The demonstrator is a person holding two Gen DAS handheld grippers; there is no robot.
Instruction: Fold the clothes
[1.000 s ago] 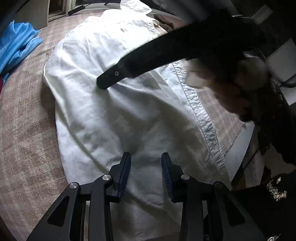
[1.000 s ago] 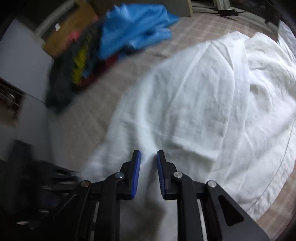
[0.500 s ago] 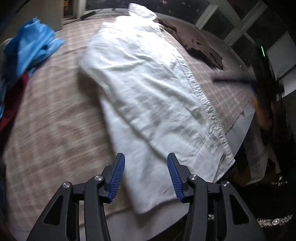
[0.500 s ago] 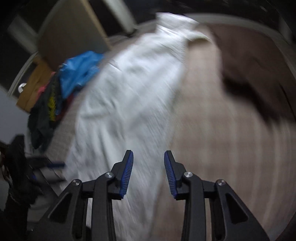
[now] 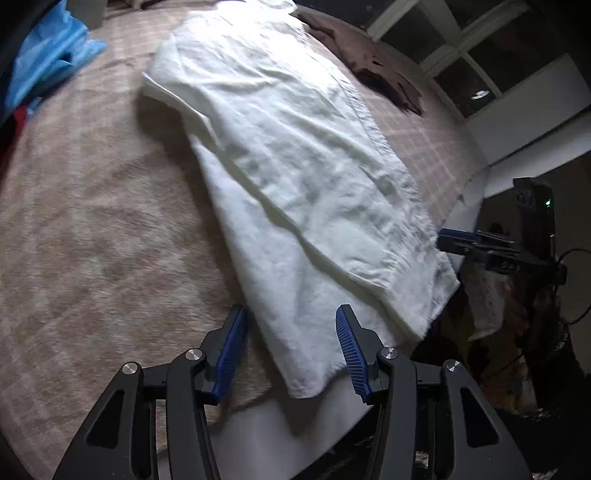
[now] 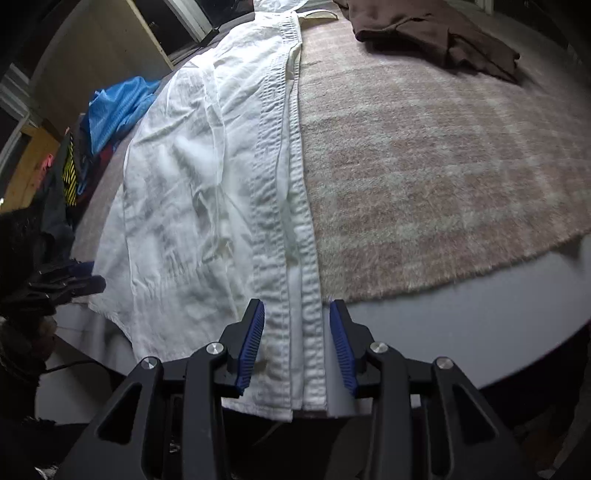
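Note:
A white shirt (image 5: 295, 162) lies folded lengthwise on a pink checked blanket (image 5: 92, 221), its hem at the near bed edge. My left gripper (image 5: 291, 347) is open above the hem's left corner, holding nothing. In the right wrist view the same white shirt (image 6: 207, 192) shows its button placket running away from me. My right gripper (image 6: 297, 343) is open, its jaws standing on either side of the placket's hem end, with the cloth between them. The right gripper (image 5: 476, 243) also shows at the right in the left wrist view.
A blue garment (image 5: 44, 62) and a dark clothes pile (image 6: 74, 162) lie at the bed's left. A brown garment (image 6: 443, 33) lies at the far right. The blanket (image 6: 424, 166) ends at a bare white mattress edge (image 6: 480, 314). Windows (image 5: 461, 48) stand beyond.
Both grippers have pulled back from over the shirt to its hem at the bed edge and their jaws have spread wider. The shirt now lies as a narrow lengthwise fold.

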